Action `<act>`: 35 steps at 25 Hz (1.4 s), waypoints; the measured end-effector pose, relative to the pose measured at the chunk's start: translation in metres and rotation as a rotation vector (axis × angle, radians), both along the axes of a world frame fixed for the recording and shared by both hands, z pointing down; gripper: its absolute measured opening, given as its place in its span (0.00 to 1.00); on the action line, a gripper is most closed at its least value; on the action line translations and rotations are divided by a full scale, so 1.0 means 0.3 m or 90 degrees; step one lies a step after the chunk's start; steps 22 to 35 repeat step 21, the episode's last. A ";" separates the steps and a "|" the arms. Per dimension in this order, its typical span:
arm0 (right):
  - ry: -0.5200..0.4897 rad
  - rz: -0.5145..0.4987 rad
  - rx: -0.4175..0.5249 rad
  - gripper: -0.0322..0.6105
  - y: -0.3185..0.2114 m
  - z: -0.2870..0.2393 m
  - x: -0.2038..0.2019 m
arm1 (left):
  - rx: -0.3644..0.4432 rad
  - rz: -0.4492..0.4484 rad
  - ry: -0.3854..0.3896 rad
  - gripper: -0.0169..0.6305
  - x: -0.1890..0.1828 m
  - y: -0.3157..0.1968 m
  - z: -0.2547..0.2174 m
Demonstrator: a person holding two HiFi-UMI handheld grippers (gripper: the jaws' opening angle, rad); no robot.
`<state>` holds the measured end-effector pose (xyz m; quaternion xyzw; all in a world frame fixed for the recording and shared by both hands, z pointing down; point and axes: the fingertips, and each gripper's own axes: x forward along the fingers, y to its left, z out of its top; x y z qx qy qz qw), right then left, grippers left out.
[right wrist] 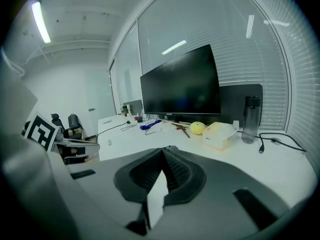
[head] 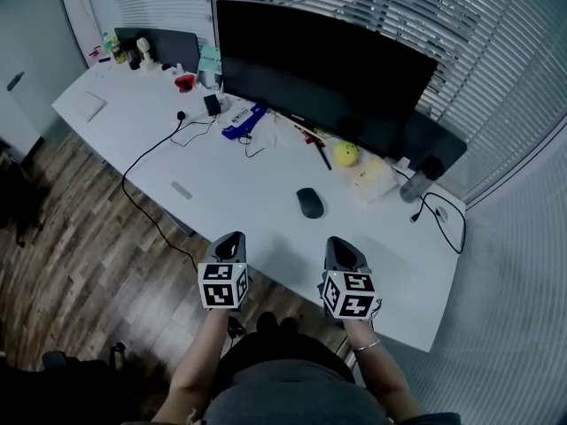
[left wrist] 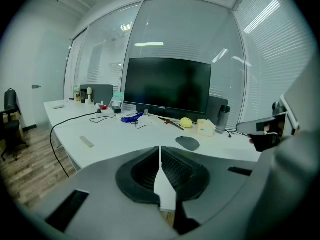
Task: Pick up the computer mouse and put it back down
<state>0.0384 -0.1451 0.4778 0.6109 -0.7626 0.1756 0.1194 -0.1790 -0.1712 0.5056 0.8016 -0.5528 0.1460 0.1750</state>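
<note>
A dark computer mouse (head: 309, 203) (left wrist: 188, 143) lies on the white desk (head: 257, 211) in front of the big black monitor (head: 319, 73). Both grippers hover near the desk's front edge, well short of the mouse. My left gripper (head: 232, 240) (left wrist: 160, 151) is shut with nothing in it. My right gripper (head: 341, 248) (right wrist: 164, 155) is also shut and empty, to the right of the left one. The mouse does not show in the right gripper view.
A yellow ball (head: 345, 153), a pale box (head: 372, 177), a dark bottle (head: 416, 182) and a cable (head: 447, 215) sit at the desk's right. A black cord (head: 146, 162), a blue object (head: 241, 122) and small clutter lie at left. Wooden floor (head: 80, 255) lies below the desk edge.
</note>
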 end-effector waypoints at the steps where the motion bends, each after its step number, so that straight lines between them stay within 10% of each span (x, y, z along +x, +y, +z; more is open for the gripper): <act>1: 0.001 0.000 0.000 0.05 0.002 0.000 0.001 | 0.000 0.000 -0.001 0.07 0.001 0.001 -0.001; 35: -0.015 0.009 -0.006 0.05 0.043 0.007 0.043 | 0.008 -0.004 0.008 0.07 0.059 0.045 -0.024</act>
